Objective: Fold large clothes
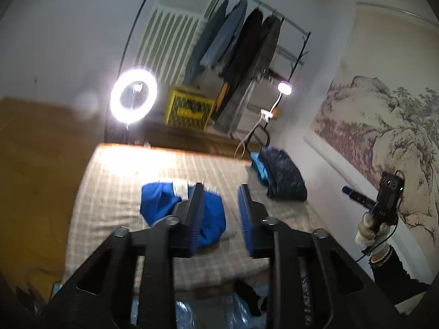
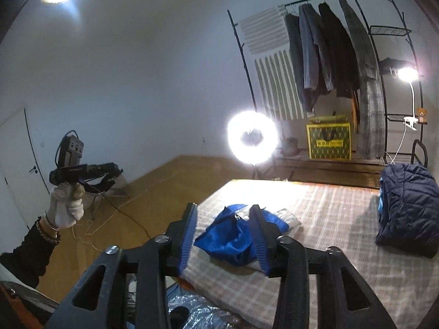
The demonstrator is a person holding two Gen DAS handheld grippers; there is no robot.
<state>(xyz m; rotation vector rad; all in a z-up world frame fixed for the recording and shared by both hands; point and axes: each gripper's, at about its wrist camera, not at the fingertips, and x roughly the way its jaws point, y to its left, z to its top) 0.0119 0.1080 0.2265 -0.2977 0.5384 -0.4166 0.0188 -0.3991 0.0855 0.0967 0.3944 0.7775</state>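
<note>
Left gripper (image 1: 221, 192) fills the near foreground of its own view, jaws parted to a moderate gap, nothing between the blue ribbed pads (image 1: 245, 213). Right gripper (image 2: 223, 220) same story: jaws apart, a bit wider, empty. Both raised above the bed (image 2: 329, 211), angled slightly down.

Blue jacket (image 2: 233, 240) lies bunched on the checked bed cover near the front edge, roughly folded into a compact lump, shiny blue fabric with a pale lining or panel showing at its far side. Not touched by either gripper.

Dark navy quilted jacket (image 2: 408, 208) sits folded at the bed's far right corner, a bright blue item tucked beside it, well apart from the blue jacket.

Each gripper is held by a white-gloved hand (image 2: 65, 205), dark sleeve behind.

Beyond the bed: lit ring light (image 2: 253, 137), yellow printed storage box (image 2: 329, 141) on the floor, contents not visible, clothes rack (image 2: 384, 54) with dark garments hanging, clip lamp (image 2: 407, 74) on its frame.
</note>
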